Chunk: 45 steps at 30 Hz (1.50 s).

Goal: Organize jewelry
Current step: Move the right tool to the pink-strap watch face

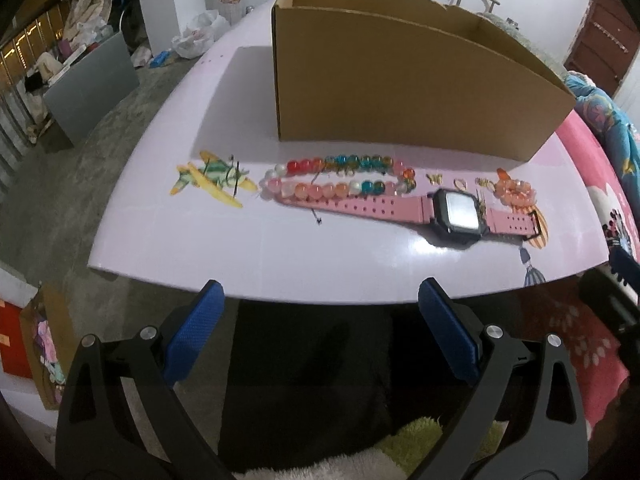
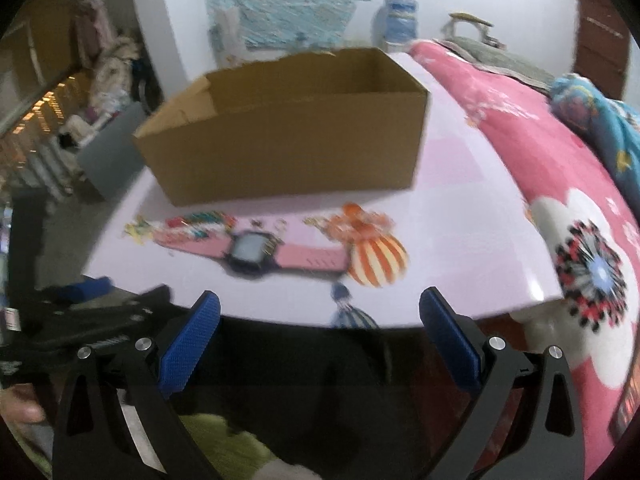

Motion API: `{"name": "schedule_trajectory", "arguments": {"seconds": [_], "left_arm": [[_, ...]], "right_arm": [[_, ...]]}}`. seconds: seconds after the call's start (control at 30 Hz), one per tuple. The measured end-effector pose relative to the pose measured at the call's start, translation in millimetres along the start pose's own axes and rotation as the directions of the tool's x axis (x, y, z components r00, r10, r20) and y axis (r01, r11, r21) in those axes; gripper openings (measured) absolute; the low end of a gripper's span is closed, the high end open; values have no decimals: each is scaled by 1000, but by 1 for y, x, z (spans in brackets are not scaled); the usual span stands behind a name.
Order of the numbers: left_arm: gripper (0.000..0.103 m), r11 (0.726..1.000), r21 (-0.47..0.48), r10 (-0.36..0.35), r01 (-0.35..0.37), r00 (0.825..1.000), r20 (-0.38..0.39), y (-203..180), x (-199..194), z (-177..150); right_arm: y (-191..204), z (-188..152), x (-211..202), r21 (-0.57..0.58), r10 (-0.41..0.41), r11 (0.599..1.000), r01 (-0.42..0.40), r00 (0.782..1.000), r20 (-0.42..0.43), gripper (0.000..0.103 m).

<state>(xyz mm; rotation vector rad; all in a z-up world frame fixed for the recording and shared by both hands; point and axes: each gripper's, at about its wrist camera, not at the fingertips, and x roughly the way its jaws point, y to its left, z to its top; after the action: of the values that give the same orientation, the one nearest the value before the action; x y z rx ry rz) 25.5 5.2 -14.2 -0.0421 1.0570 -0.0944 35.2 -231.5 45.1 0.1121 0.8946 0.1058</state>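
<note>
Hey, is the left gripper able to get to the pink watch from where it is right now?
Probably yes. The left gripper is open and empty at the table's near edge, and bare tabletop lies between it and the pink watch. The bead bracelet lies against the strap's far side.

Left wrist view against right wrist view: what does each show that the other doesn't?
Only the left wrist view shows the small gold pieces crisply and the printed airplane on the table clearly. Only the right wrist view shows the whole striped balloon print, the table's right edge, and the left hand-held gripper from outside. Both share the cardboard box, pink watch, bead bracelet and orange bracelet, with each view's own fingers apart and empty.
</note>
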Motion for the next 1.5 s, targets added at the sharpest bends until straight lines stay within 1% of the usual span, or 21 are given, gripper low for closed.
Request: {"name": "schedule_trajectory", "arguments": {"seconds": [0.07,0.1,0.17,0.2,0.23,0.3,0.4,0.43,0.5,0.7,0.83,0.9,0.97,1.03,1.07,1.1,1.13,1.17,1.27,1.43,1.5], "left_arm": [[94,1000,12,-22,22,1000,17,0,1,4],[94,999,19,-45,45,998,33,1,2,6],[94,993,38,-110,108,992,65,3,2,9],[94,986,53,-162,158,983,83,4,1,12],[94,981,58,-191,186,977,97,6,1,14],[94,978,60,-207,201,971,117,5,0,19],[95,970,81,-237,229,965,109,4,6,25],[94,969,86,-241,233,965,102,3,8,27],[94,969,102,-236,225,966,104,1,12,28],[94,962,145,-246,230,964,103,-2,18,29],[94,957,192,-241,216,963,122,-5,17,30],[94,951,233,-241,205,961,139,-9,15,30],[91,944,270,-234,189,961,147,-15,14,30],[82,936,303,-227,177,964,139,-23,17,29],[80,933,311,-229,179,965,132,-26,19,28],[77,931,315,-233,185,965,122,-28,21,28],[76,929,316,-239,193,964,113,-29,23,27],[76,927,316,-246,202,964,106,-30,24,27],[74,922,324,-257,213,961,98,-33,26,27],[73,917,340,-248,206,965,82,-33,30,24],[73,916,346,-246,203,966,83,-33,31,24]], "right_arm": [[-1,10,5,8,60,998,-60,998,-8,97],[-1,13,8,11,81,997,-81,997,-12,96],[-3,23,19,23,140,990,-140,989,-39,91],[-2,25,23,28,158,987,-157,986,-50,88],[-2,28,29,38,177,984,-175,982,-66,85],[-5,34,45,64,220,975,-214,970,-106,78],[-11,42,70,126,280,957,-261,945,-171,67],[-13,45,78,142,291,953,-267,938,-189,63],[-16,48,92,167,311,946,-278,924,-223,59],[-22,51,126,233,347,930,-285,890,-295,50],[-24,53,138,270,380,914,-301,869,-317,42],[-24,54,142,291,397,906,-308,858,-326,38],[-24,53,146,305,407,900,-311,848,-338,33],[-24,53,147,312,418,895,-318,840,-346,27],[-22,52,148,315,424,893,-321,834,-353,24],[-22,51,149,318,430,891,-325,829,-358,15],[-22,51,148,323,442,885,-336,823,-357,7],[-22,51,148,330,454,878,-346,819,-350,4],[-20,57,138,329,472,868,-372,823,-315,3],[-17,71,120,353,533,826,-439,812,-238,2],[-18,76,114,358,542,818,-450,813,-216,2]]}}
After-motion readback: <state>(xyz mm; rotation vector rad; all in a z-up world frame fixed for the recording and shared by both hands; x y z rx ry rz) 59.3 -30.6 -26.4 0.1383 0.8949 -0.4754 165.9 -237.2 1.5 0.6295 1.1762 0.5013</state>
